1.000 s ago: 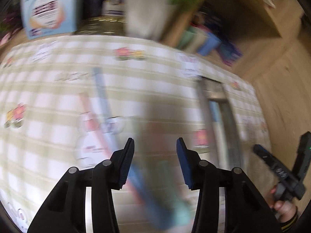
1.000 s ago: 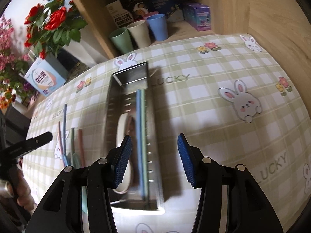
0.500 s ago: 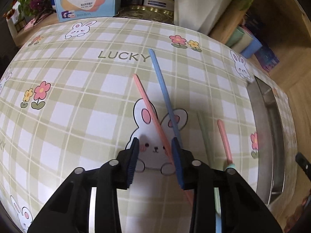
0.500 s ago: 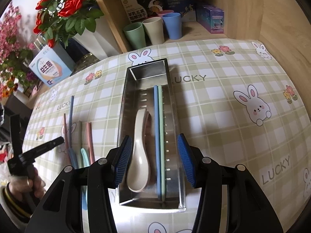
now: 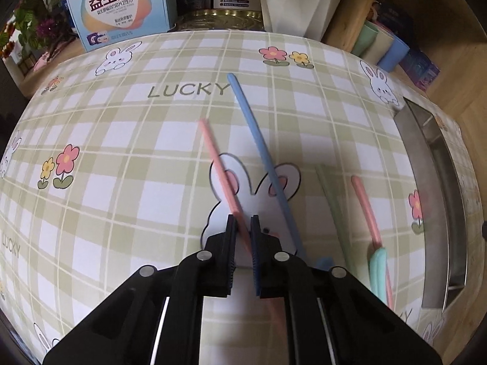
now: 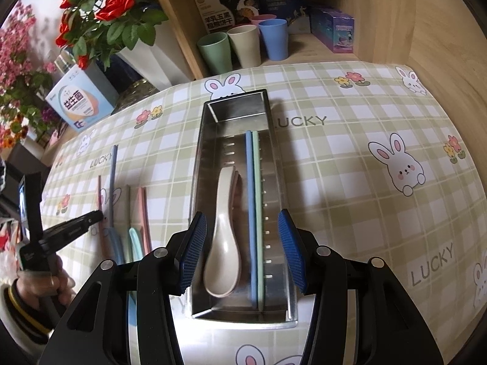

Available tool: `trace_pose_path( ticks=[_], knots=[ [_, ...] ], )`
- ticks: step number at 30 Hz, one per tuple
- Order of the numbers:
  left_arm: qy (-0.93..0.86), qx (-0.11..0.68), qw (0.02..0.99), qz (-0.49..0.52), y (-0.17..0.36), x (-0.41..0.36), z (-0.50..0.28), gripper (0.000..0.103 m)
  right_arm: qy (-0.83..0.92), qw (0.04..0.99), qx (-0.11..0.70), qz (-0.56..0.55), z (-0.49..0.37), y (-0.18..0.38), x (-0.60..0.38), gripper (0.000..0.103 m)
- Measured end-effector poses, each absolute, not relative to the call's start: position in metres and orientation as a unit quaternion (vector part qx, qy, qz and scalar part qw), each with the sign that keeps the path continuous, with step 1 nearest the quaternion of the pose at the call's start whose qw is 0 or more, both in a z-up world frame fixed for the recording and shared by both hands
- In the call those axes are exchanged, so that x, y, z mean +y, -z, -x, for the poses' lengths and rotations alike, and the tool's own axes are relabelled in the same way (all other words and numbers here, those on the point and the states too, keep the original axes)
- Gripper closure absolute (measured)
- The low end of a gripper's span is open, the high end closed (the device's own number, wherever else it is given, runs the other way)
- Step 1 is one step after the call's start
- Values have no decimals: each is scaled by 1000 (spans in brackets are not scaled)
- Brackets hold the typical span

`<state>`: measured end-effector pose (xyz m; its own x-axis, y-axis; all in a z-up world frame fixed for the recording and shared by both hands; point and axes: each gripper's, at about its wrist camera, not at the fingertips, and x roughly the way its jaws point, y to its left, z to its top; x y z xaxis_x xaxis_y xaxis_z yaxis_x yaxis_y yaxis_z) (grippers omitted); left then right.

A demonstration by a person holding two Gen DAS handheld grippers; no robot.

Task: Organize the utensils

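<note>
Left gripper [image 5: 242, 228]: clamped on the pink chopstick [image 5: 217, 164] over the counter [image 5: 121, 152].
Right gripper [image 6: 242, 243]: jaws apart, holding nothing, above the metal tray [image 6: 199, 164].
Tray contents: beige spoon [image 6: 222, 234], blue chopstick [image 6: 250, 200], green chopstick [image 6: 256, 200].

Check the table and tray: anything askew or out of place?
Nothing spilled or damaged. The pink chopstick in the left gripper lies askew, angled away from the blue chopstick. The tray holds its spoon tidily.
</note>
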<state>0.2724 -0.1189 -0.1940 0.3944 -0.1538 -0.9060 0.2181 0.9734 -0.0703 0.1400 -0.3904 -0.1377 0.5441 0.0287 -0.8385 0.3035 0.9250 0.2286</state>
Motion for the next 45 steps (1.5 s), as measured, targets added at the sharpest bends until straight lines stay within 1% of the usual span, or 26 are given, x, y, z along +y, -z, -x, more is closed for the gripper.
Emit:
trace_pose_path(
  ticks=[8, 17, 18, 19, 23, 25, 27, 32, 45],
  knots=[
    [143, 548, 823, -27, 194, -88, -250, 97, 37, 869, 471, -150, -145, 132, -355, 55],
    [169, 565, 807, 20, 195, -56, -213, 97, -50, 860, 500, -92, -145, 144, -280, 56],
    [171, 564, 808, 19, 195, -54, -207, 97, -60, 855, 508, -87, -145, 148, -273, 58],
    [175, 562, 808, 15, 195, -54, -201, 97, -65, 851, 515, -83, -145, 152, -267, 64],
    [177, 552, 815, 2, 195, -52, -184, 97, -74, 834, 542, -72, -146, 167, -250, 74],
    [179, 549, 817, 5, 195, -49, -182, 97, -69, 827, 553, -69, -147, 174, -246, 76],
    [183, 546, 818, 10, 195, -46, -180, 97, -60, 822, 562, -68, -148, 179, -245, 80],
    [205, 535, 820, 9, 196, -39, -174, 97, -44, 810, 580, -73, -152, 189, -243, 83],
    [211, 523, 825, 39, 198, -22, -176, 97, -17, 798, 595, -97, -164, 203, -244, 83]
  ],
)
